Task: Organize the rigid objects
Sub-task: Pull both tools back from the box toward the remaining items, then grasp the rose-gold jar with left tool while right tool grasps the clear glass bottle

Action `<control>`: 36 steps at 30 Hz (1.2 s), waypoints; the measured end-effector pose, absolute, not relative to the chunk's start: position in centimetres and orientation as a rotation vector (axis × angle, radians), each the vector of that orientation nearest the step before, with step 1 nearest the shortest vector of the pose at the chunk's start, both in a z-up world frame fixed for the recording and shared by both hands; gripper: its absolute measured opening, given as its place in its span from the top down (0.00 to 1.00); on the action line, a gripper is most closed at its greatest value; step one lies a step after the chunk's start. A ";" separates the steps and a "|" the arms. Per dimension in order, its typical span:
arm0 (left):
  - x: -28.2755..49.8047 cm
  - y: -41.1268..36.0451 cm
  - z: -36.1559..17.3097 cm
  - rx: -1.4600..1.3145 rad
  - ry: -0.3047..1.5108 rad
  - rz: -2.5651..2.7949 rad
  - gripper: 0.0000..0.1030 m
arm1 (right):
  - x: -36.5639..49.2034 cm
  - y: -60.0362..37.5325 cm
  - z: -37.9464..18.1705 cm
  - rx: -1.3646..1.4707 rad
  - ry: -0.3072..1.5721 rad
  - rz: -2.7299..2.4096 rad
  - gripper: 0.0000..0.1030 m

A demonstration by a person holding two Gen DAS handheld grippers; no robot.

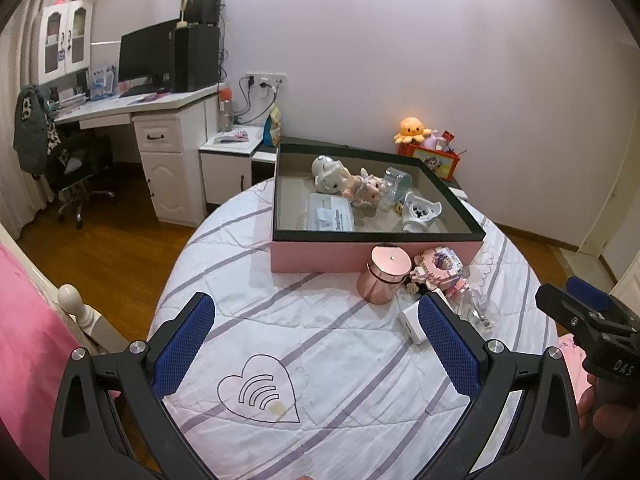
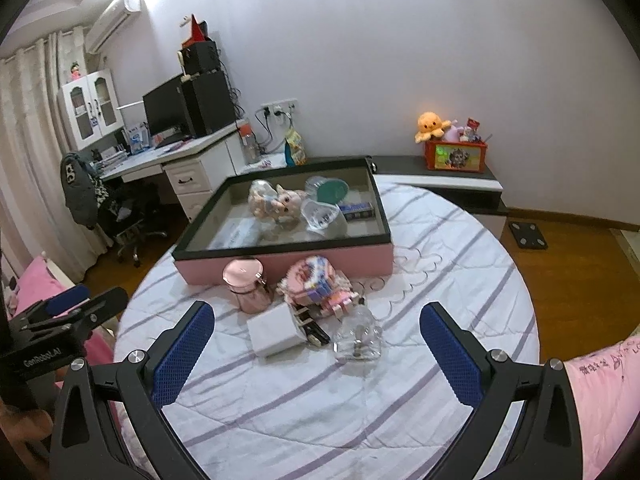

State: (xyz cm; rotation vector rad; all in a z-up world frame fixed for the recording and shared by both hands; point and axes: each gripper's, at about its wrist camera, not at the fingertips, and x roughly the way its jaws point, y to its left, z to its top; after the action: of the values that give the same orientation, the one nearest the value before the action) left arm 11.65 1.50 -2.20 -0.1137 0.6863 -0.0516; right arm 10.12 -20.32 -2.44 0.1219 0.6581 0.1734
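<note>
Both the left gripper (image 1: 316, 344) and the right gripper (image 2: 316, 352) hang released over the striped bed (image 2: 400, 400), jaws spread wide and grasping nothing. Ahead at twelve o'clock sits the pink tray (image 2: 304, 264); against its near wall cluster a rose-gold canister (image 2: 248, 286), brick model (image 2: 316, 284), white charger (image 2: 274, 330) and clear bottle (image 2: 358, 338).
</note>
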 end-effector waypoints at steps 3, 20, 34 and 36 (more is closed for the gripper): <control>12.1 1.1 -2.7 -0.108 0.699 -0.057 0.00 | 10.3 -20.8 -3.2 0.129 0.679 0.157 0.00; 16.7 -2.7 -6.0 -0.051 0.772 -0.085 0.00 | 13.2 -22.1 -7.6 0.122 0.791 0.112 0.00; 21.9 -5.1 -9.9 -0.006 0.859 -0.090 0.00 | 15.9 -23.0 -10.4 0.120 0.849 0.098 0.02; 22.5 -5.2 -10.5 -0.003 0.875 -0.084 0.00 | 16.3 -22.9 -10.7 0.116 0.853 0.097 0.03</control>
State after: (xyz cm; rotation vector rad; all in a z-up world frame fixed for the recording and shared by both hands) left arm 22.49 -5.16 -10.54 -0.0027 0.8749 -0.0837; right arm 16.26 -22.86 -10.65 0.1164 0.8527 0.0967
